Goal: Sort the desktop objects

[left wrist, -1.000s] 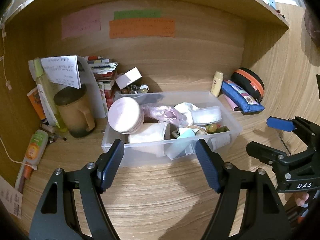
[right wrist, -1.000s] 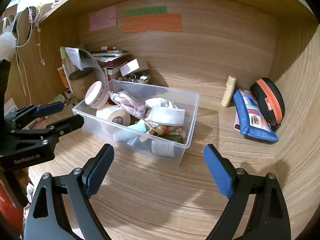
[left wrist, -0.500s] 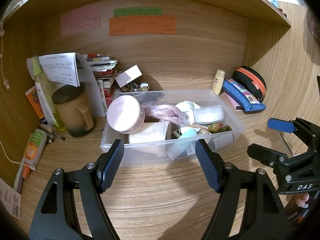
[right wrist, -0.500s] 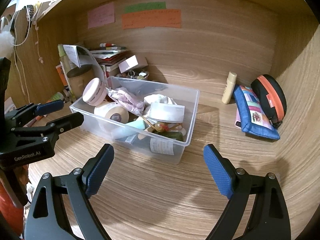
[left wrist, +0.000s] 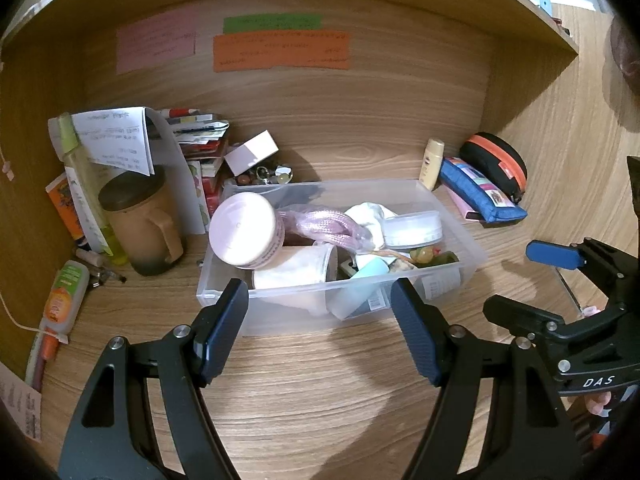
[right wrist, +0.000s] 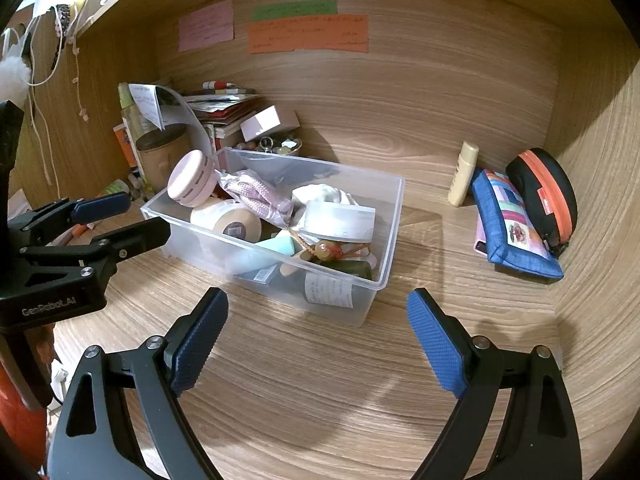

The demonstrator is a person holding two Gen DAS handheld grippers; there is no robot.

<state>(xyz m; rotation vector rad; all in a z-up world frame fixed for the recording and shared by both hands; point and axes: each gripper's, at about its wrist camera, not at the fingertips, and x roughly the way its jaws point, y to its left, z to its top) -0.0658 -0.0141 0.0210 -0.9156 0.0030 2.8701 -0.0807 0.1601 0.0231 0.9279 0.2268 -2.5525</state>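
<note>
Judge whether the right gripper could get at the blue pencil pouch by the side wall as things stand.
Probably yes. The right gripper has open, empty jaws, and bare desk lies between it and the blue pencil pouch; the clear bin sits off to the left.

Warm indoor light, decently bright and sharp. Soft shadows fall on the tabletop [left wrist: 320, 400] near the clear bin [right wrist: 384, 240]. Heavy fisheye bending, black corners, blown-out daylight glare at the far top edges.

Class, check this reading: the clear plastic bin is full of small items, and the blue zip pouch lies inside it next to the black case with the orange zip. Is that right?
One detail is wrong. The blue zip pouch is not in the clear plastic bin; it lies on the desk to the bin's right, against the black case with the orange zip. The right wrist view shows this. The rest stands.
</note>
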